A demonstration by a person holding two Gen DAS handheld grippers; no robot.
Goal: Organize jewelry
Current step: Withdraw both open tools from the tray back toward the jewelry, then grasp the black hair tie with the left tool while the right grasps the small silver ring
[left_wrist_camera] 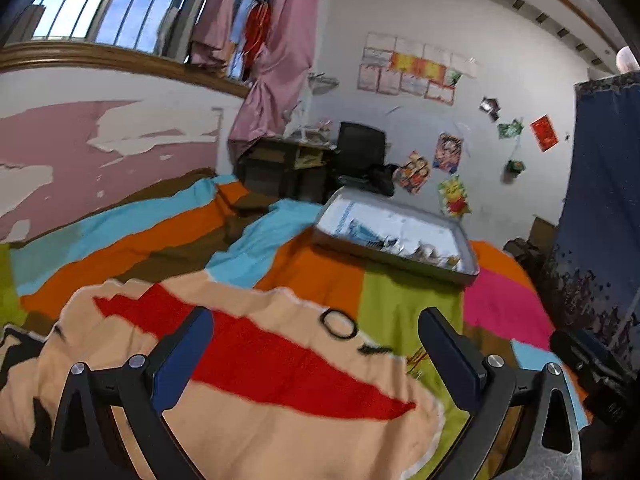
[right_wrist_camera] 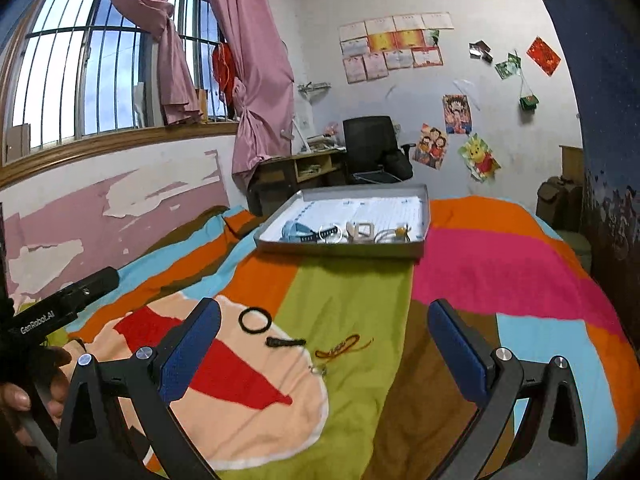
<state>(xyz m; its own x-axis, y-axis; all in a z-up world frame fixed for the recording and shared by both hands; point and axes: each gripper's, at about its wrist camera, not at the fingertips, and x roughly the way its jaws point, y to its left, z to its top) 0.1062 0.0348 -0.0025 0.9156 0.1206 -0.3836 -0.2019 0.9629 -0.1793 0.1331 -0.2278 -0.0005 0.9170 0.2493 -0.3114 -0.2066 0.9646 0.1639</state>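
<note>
A grey tray point(right_wrist_camera: 340, 249) lies on the bed and holds several pieces of jewelry: a blue piece, bangles and rings; it also shows in the left wrist view point(left_wrist_camera: 400, 264). On the blanket lie a black ring band point(right_wrist_camera: 255, 320), a small black clip point(right_wrist_camera: 285, 342) and a red-gold cord bracelet point(right_wrist_camera: 342, 349). In the left wrist view the band point(left_wrist_camera: 338, 323), clip point(left_wrist_camera: 376, 348) and cord point(left_wrist_camera: 417, 356) lie between the fingers. My left gripper point(left_wrist_camera: 316, 356) is open and empty. My right gripper point(right_wrist_camera: 324, 344) is open and empty above these pieces.
The bed has a striped multicolour blanket point(right_wrist_camera: 500, 280). A desk point(right_wrist_camera: 300, 168) and a black chair point(right_wrist_camera: 372, 148) stand behind the tray. A blue cloth-covered cabinet point(right_wrist_camera: 600, 120) stands on the right. The left hand-held gripper's body point(right_wrist_camera: 60, 308) shows at the left.
</note>
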